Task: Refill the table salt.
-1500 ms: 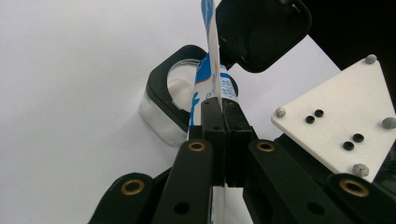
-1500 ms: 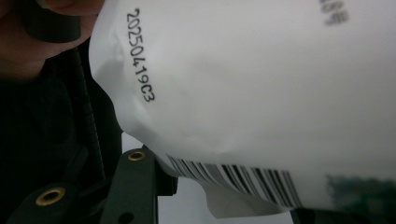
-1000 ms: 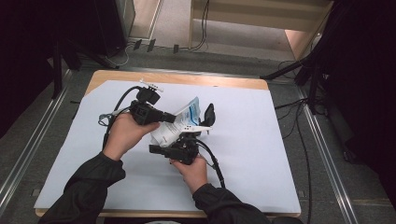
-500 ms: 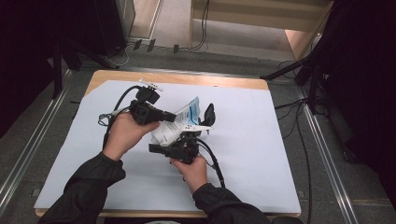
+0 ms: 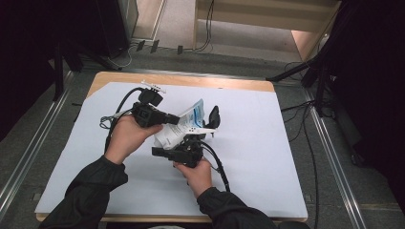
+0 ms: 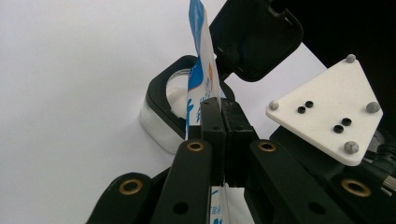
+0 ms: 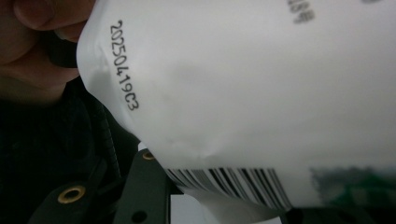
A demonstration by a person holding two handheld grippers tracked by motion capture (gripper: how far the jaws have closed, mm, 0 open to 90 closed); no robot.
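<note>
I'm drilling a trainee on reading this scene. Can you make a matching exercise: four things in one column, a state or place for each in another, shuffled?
Things:
1. pouch
2. left hand-held gripper
3. black lid
4. sheet

States or places:
A. flipped open above a black-rimmed container
B. white, covering the table
C. held up between both grippers, barcode on its white side
D. jaws shut on the pouch's edge

Pairs: 1-C, 2-D, 3-A, 4-B

left gripper point(image 5: 175, 119) jaws clamped, right gripper point(image 5: 191, 143) (raised) — gripping
</note>
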